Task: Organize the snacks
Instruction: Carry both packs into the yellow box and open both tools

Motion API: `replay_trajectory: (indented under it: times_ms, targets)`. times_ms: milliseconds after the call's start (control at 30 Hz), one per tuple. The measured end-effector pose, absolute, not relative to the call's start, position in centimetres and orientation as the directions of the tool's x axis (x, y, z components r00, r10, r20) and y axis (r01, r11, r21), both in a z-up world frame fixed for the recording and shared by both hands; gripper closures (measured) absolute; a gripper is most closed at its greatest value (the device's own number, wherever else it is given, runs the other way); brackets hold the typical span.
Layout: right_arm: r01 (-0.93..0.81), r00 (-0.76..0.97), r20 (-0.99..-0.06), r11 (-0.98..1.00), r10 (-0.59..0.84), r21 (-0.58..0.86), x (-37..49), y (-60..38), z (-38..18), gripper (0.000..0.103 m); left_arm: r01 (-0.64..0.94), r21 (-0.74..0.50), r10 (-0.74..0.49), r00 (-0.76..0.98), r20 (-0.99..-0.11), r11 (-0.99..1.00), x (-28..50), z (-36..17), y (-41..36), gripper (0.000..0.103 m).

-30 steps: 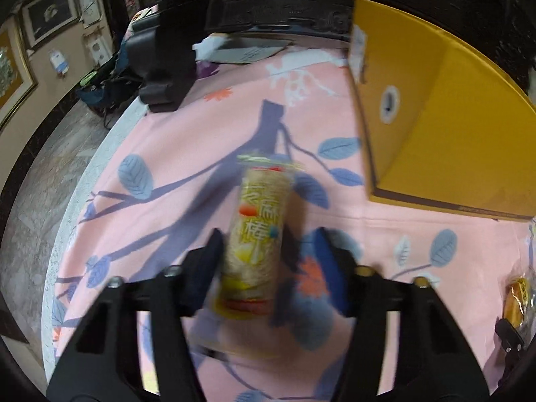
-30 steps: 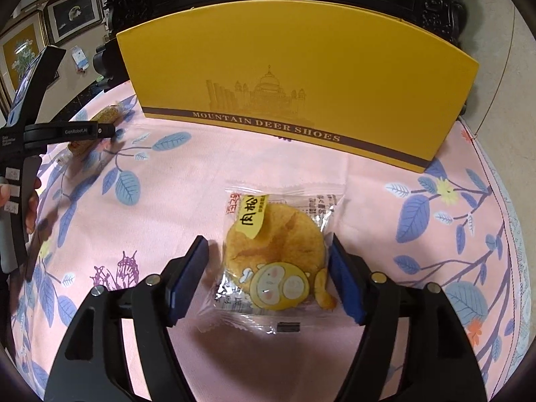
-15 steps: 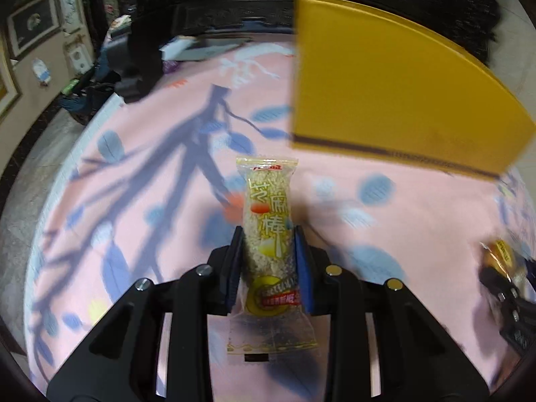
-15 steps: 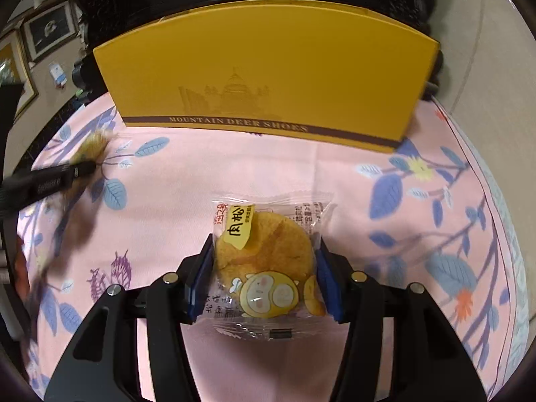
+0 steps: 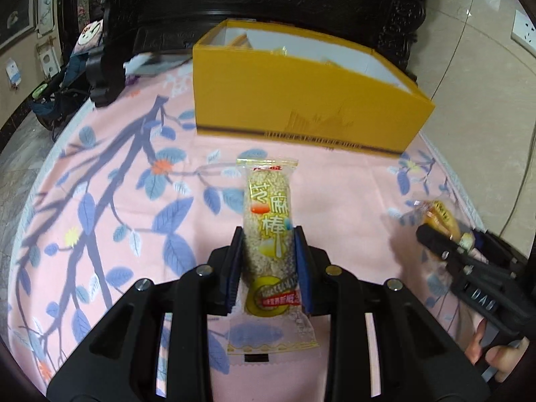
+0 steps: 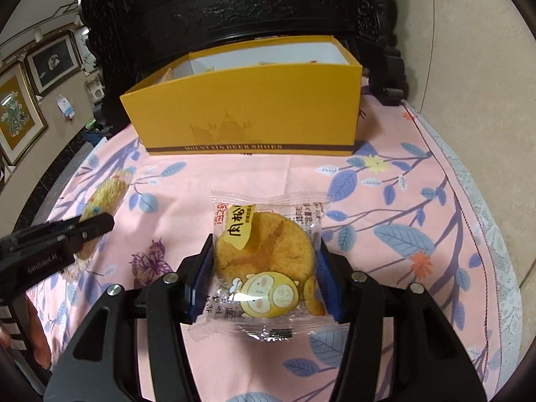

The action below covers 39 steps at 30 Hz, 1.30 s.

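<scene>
**Both snacks gripped and lifting toward the box**

Pink flowered cloth is covering the surface [image 5: 100,221], with dark carved furniture standing behind it. A second ago both tongs were standing wide around snacks lying on the cloth; now each pair is clenched on its packet and carrying it clear of the cloth, and the open top of the yellow box [image 6: 248,117] is coming into sight where only its front wall was showing. By my reading, pickup is finished and the drop into the box is what is remaining.

The left tongs [image 5: 268,264] are squeezing the sesame bar [image 5: 268,234] at its lower half, the packet pointing straight ahead, its crimped clear end hanging loose behind the pads. It is a long, narrow, grainy stick in clear wrap with yellow print.

The right tongs [image 6: 264,274] are gripping the cake [image 6: 264,261] across its width. It is a round golden piece in a crinkly clear pouch bearing a cartoon monkey and a yellow label. Some packets are already lying inside the box, though they are hard to make out.
</scene>
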State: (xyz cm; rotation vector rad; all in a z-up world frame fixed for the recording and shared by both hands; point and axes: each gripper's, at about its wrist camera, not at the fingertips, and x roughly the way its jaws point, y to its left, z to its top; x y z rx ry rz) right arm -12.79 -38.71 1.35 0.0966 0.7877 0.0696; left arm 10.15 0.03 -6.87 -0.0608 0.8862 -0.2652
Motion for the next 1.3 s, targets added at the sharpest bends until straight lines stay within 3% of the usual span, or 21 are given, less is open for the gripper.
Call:
replay_trajectory:
  times_ms: [900,1067,1300]
  targets:
    - [-0.079,0.729,-0.666,0.986,0.159,0.149,-11.5,-39.0,4.1,0.047,0.268,-0.203,-0.330,0.618,-0.713,0.942,11.2,-2.4,-2.1,0.075]
    - [-0.137,0.741,-0.644,0.982,0.190,0.132,-6.7,-38.4,9.1,0.047,0.297,-0.141,-0.309,0.656,-0.689,0.944,15.0,2.3,-3.6,0.074]
    - [-0.095,0.760,-0.640,0.993,0.118,0.071,1.9,-37.9,13.8,0.047,0.266,-0.121,-0.274,0.669,-0.691,0.956,24.5,6.3,-5.5,0.074]
